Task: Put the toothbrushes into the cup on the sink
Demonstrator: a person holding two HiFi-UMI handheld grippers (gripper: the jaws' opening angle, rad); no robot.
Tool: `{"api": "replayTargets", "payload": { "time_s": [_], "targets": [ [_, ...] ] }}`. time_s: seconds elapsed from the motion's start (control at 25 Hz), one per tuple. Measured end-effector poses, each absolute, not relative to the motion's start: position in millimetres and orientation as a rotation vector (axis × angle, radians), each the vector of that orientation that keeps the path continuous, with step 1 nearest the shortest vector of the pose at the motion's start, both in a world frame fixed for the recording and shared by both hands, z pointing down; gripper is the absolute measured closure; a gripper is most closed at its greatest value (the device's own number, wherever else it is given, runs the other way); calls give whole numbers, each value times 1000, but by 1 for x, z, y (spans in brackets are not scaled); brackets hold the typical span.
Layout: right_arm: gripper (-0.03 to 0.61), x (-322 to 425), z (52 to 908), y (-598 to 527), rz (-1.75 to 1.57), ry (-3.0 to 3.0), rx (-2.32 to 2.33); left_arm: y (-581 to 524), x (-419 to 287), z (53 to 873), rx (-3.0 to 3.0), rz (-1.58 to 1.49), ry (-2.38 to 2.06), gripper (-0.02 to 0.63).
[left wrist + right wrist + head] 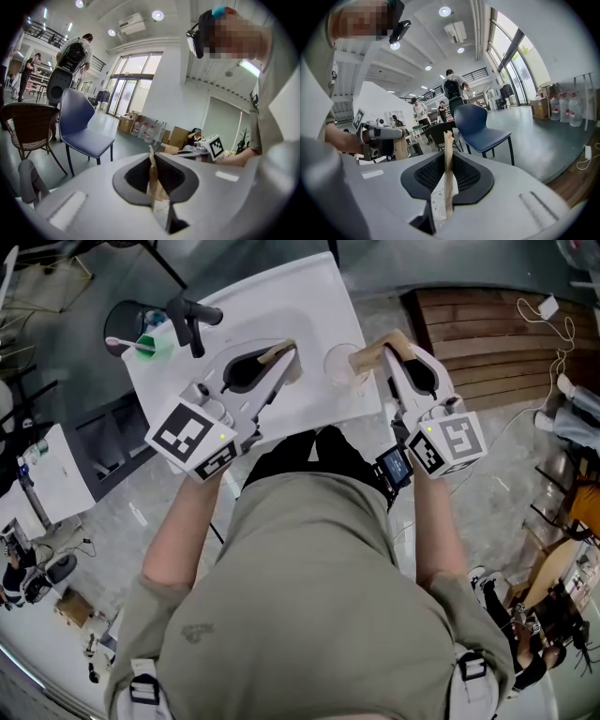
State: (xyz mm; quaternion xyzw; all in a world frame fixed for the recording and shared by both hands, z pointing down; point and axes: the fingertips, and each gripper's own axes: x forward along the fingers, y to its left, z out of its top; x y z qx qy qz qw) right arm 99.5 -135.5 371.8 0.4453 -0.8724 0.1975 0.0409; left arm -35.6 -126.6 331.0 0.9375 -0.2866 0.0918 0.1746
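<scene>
the white sink [309,287] basin was mostly hidden under both tools. the left gripper [287,354] and right gripper [370,355] each had tan-taped tips pressed together on nothing. the clear round cup [341,367] stood just beside the right tips. a thin toothbrush [127,341], too small to read, lay well apart by a green tumbler [156,345].

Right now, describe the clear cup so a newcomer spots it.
On the white sink, look at its near right side, by the right gripper. The clear cup stands there; unlike the dark holder with toothbrushes at the far left corner, it is see-through.
</scene>
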Motion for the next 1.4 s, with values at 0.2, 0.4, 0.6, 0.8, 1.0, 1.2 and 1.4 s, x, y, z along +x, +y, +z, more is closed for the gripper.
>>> {"api": "replayTargets", "payload": {
  "time_s": [0.2, 0.4, 0.6, 0.8, 1.0, 1.2, 1.4],
  "targets": [
    [517, 93, 380, -133, 537, -2649, 1340, -126, -37, 334, 2651, 263, -814, 598],
    [517, 88, 388, -129, 466, -2632, 1319, -126, -37, 336, 2650, 262, -814, 598],
    [517, 82, 395, -125, 439, -2626, 1310, -126, -37, 336, 2648, 262, -814, 598],
    [517, 79, 400, -123, 402, -2606, 1319, -126, -37, 335, 2649, 259, -813, 598],
    [517, 79, 403, -123, 397, -2597, 1334, -125, -37, 336, 2647, 261, -812, 598],
    [515, 79, 409, -121, 380, -2587, 1343, -126, -36, 335, 2653, 260, -809, 598],
    [515, 77, 410, -121, 364, -2585, 1347, -126, -36, 334, 2654, 260, -807, 598]
  ]
}}
